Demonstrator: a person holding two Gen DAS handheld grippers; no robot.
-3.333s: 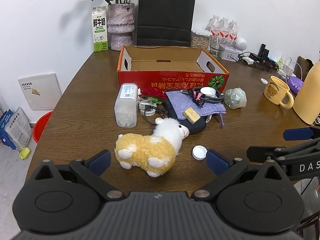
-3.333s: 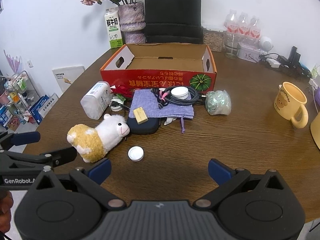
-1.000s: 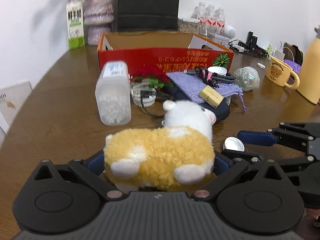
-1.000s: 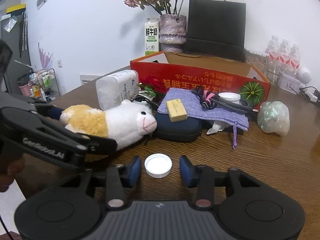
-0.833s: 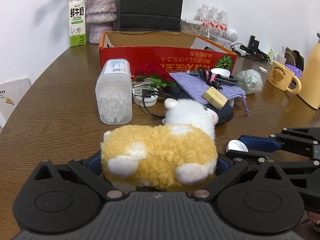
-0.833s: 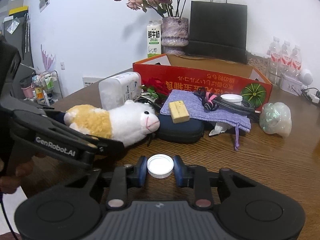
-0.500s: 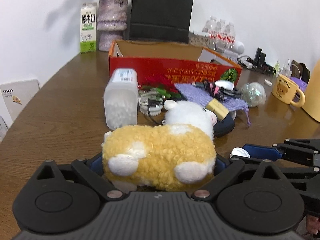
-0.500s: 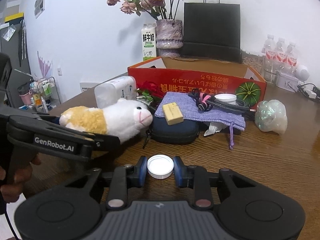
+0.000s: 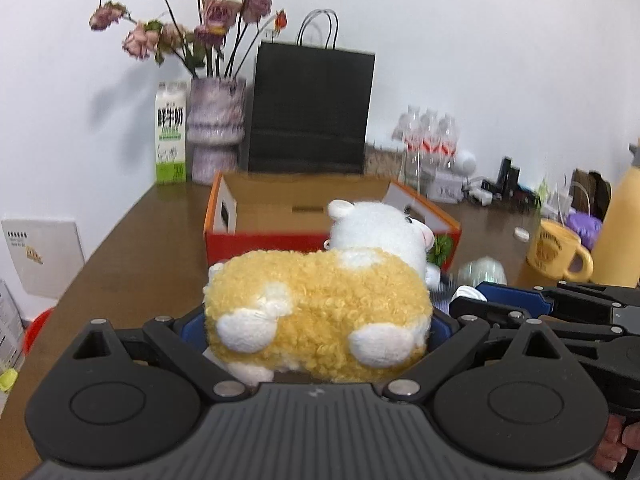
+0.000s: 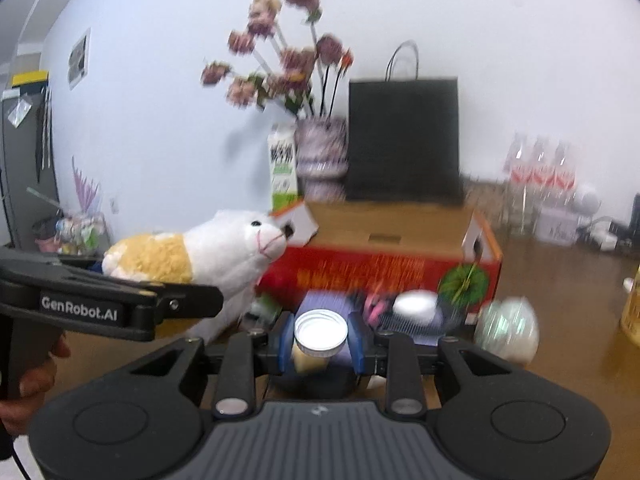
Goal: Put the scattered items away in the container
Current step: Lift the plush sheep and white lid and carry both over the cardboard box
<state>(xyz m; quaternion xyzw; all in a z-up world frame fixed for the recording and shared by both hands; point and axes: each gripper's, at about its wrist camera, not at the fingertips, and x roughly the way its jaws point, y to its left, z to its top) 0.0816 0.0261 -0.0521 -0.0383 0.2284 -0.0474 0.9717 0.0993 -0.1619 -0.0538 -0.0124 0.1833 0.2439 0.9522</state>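
In the left wrist view, the left gripper is clamped around the yellow body of a plush sheep, its jaws spread wide by the soft bulk, and the toy is off the table with its white head pointing at the red cardboard box beyond. The box stands open-topped in front of a black paper bag and a vase of dried flowers. In the right wrist view, the right gripper pinches a small white bottle cap edge to edge between its blue pads, held above the clutter near the box front. The left gripper shows at the left of this view with the sheep's head level with the box's near corner. The cap looks like the weak point: it is thin, hard and gripped only by its rim, so a tilt or bump could flick it out. The plush may also sag and catch the box wall if carried low.
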